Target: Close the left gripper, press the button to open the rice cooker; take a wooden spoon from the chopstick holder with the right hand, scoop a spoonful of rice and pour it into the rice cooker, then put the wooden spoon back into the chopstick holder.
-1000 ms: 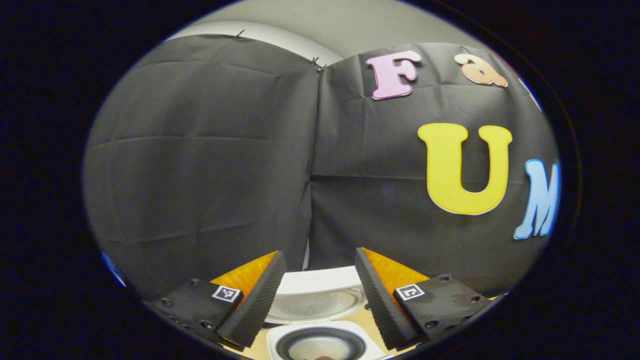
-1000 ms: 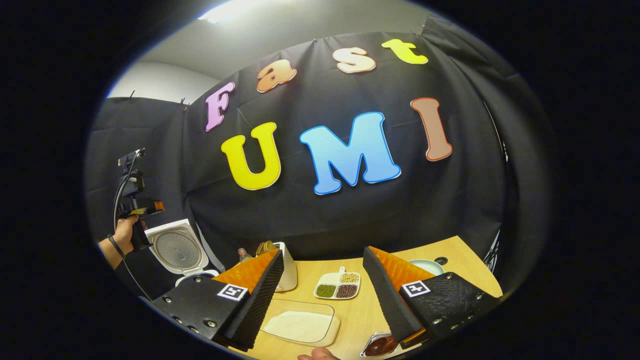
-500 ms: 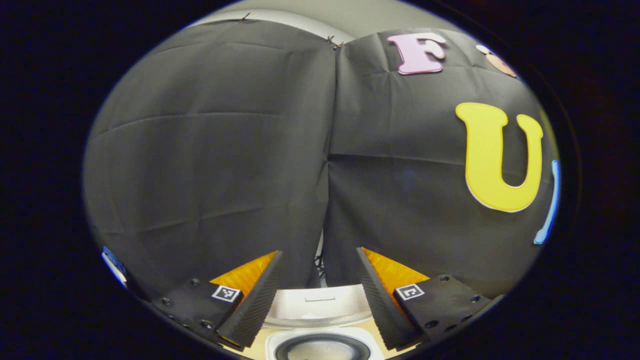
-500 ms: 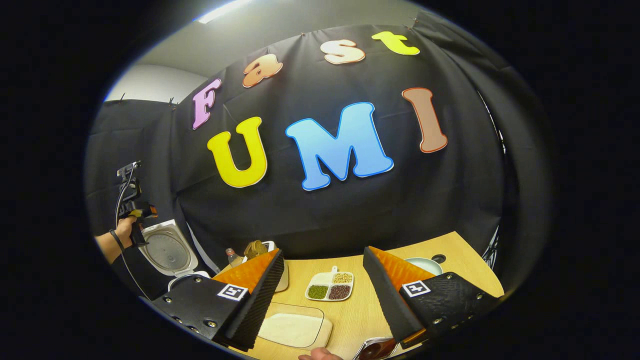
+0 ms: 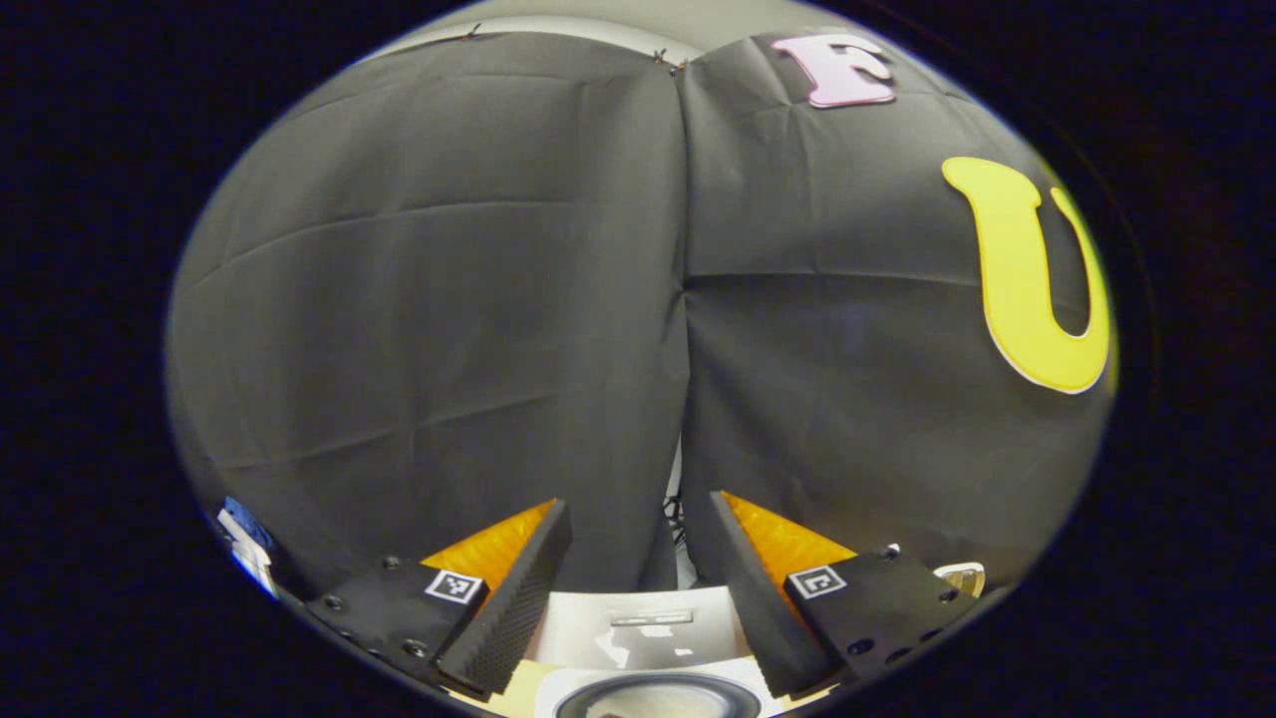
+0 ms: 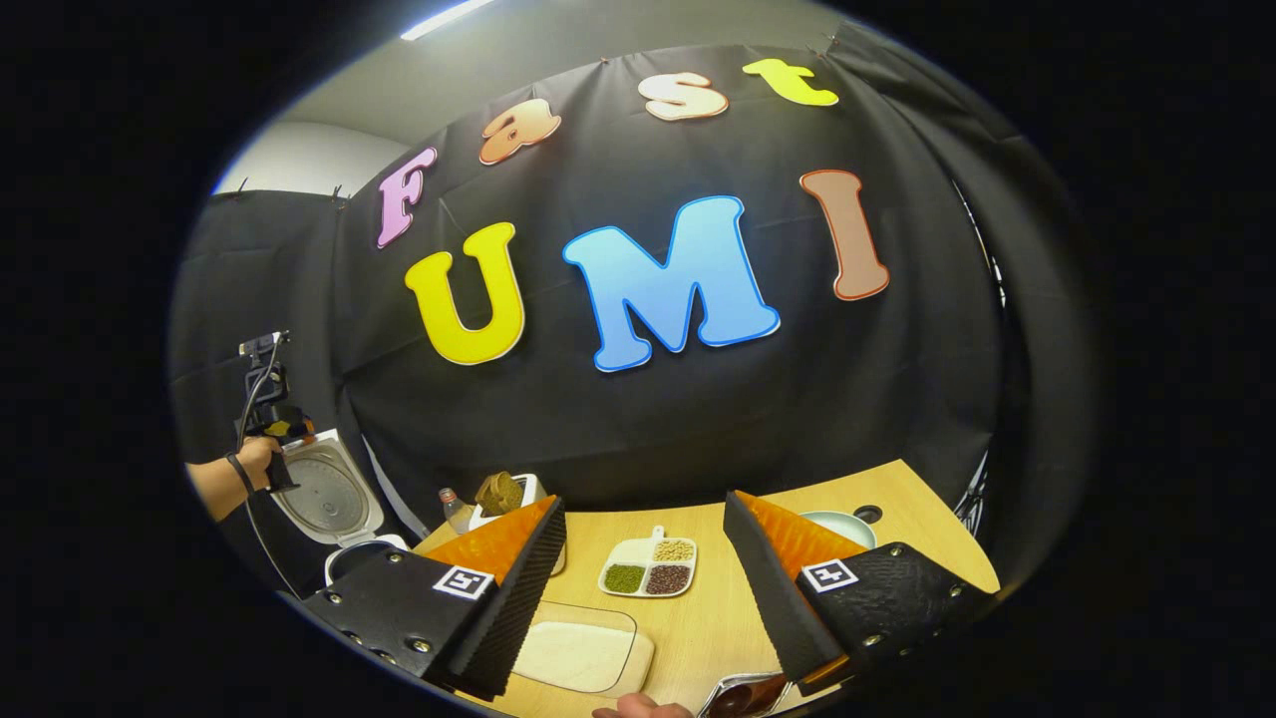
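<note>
In the right gripper view, the rice cooker (image 6: 334,499) stands at the surface's (image 6: 927,519) far left, lid up. Right of it stands the chopstick holder (image 6: 513,499), then a divided dish (image 6: 648,570). A rice tray (image 6: 578,653) lies before them.

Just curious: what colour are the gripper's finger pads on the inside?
Black and ribbed, with orange backing; the right gripper view shows it best.

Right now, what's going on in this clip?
The rice cooker already stands open, lid up. The left gripper, open and empty, hovers above it. The right gripper, also open, hangs over the table near the rice tray. The wooden spoon sits untouched in the chopstick holder.
</note>
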